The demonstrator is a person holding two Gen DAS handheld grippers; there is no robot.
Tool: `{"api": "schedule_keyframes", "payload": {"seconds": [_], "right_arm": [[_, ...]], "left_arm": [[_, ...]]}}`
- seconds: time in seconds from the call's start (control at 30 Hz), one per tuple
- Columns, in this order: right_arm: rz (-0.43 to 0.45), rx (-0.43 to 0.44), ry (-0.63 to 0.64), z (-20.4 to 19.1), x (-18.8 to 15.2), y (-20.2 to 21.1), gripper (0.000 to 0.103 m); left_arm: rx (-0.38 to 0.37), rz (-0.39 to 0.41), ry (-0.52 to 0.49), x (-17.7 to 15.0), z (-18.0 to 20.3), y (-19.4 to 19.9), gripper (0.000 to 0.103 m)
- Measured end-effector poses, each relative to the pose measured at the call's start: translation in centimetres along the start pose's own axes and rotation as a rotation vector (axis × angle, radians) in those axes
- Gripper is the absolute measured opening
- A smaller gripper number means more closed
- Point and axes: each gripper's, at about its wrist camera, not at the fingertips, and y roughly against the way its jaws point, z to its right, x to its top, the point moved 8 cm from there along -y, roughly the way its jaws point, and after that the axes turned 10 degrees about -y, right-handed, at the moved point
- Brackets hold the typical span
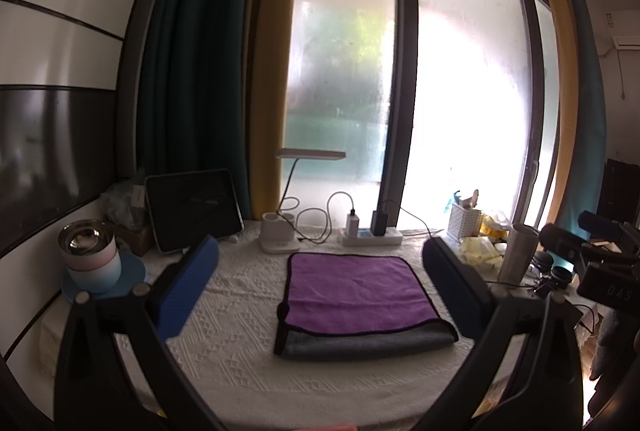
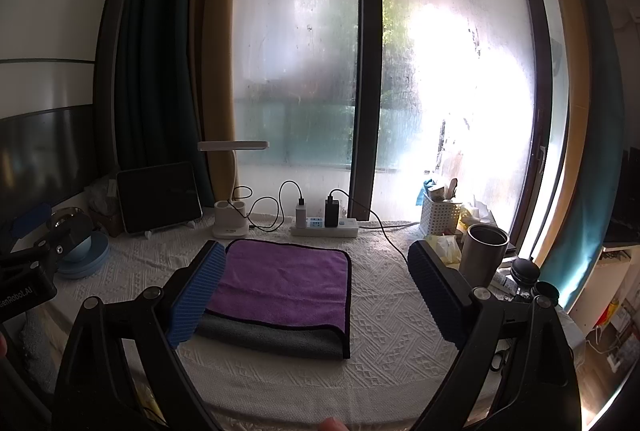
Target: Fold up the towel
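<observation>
A folded towel (image 1: 352,295), purple on top with a grey underside and black trim, lies flat on the white textured tablecloth (image 1: 240,351). It also shows in the right wrist view (image 2: 280,291). My left gripper (image 1: 324,295) is open and empty, held above the table with the towel between its blue pads (image 1: 188,287). My right gripper (image 2: 316,299) is open and empty; its left pad (image 2: 196,299) hangs over the towel's left edge. The right gripper's body shows at the right of the left wrist view (image 1: 600,271).
A tablet (image 1: 192,211), desk lamp (image 1: 280,231) and power strip (image 1: 370,237) with cables line the window side. A cup on a blue saucer (image 1: 92,263) stands left. A steel tumbler (image 2: 482,259), white basket (image 2: 440,217) and small clutter stand right.
</observation>
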Motion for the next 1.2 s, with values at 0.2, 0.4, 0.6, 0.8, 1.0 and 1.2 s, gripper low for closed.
{"api": "schedule_keyframes", "payload": {"seconds": [0.2,0.4,0.6,0.8,1.0,1.2], "right_arm": [[0.0,0.0,0.0,0.0,0.0,0.0,0.094],[-0.011,0.003,0.002,0.3,-0.3,-0.3,0.094],[-0.031,0.003,-0.002,0.6,-0.6,-1.1,0.094],[-0.079,0.012,0.003,0.8,-1.8,-3.1,0.094],[-0.172,0.028,0.003,1.3,-4.0,-6.7,0.094],[-0.246,0.049,0.032,1.5,-6.5,-10.2,0.091]], "left_arm": [[0.0,-0.001,0.0,0.0,0.0,0.0,0.103],[-0.006,-0.013,0.002,-0.3,0.3,-0.5,0.103],[-0.018,-0.036,0.002,-0.7,0.3,-1.5,0.103],[-0.046,-0.123,0.008,-2.8,0.7,-4.7,0.103],[-0.045,-0.207,0.002,-5.1,0.6,-8.5,0.103],[-0.081,-0.325,-0.01,-8.9,0.7,-13.0,0.103]]}}
